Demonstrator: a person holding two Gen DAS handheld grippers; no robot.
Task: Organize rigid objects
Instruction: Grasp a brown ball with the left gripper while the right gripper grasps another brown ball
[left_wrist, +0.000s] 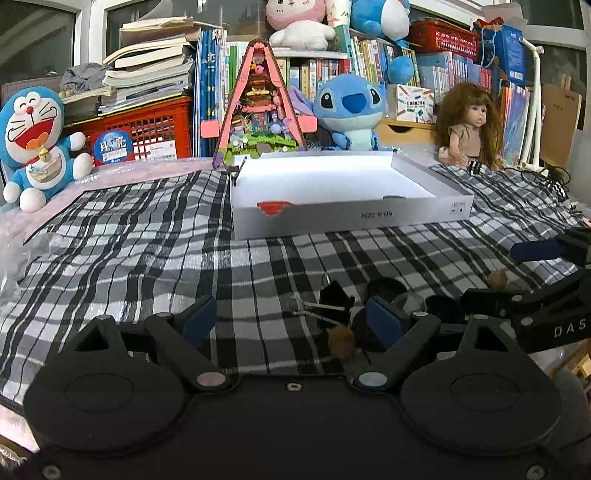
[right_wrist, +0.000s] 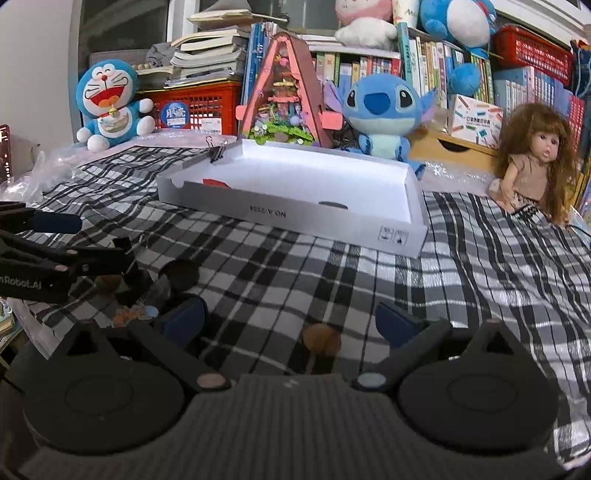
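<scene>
My left gripper (left_wrist: 291, 317) is open low over the checked cloth. A black binder clip (left_wrist: 334, 299) with silver handles lies between its fingers, nearer the right pad, untouched. A brown nut (left_wrist: 341, 341) sits close to that pad. My right gripper (right_wrist: 291, 321) is open too, with another brown nut (right_wrist: 321, 341) on the cloth between its fingers, clear of both pads. That nut (left_wrist: 498, 280) and the right gripper (left_wrist: 517, 275) also show at the right edge of the left wrist view. The open white box (left_wrist: 351, 218) (right_wrist: 295, 218) stands farther back.
Black round lids (left_wrist: 386, 288) (right_wrist: 179, 273) lie between the two grippers. A binder clip (right_wrist: 218, 149) is clamped on the box's far left corner. Plush toys, a doll (right_wrist: 535, 173), a red crate and books line the back edge.
</scene>
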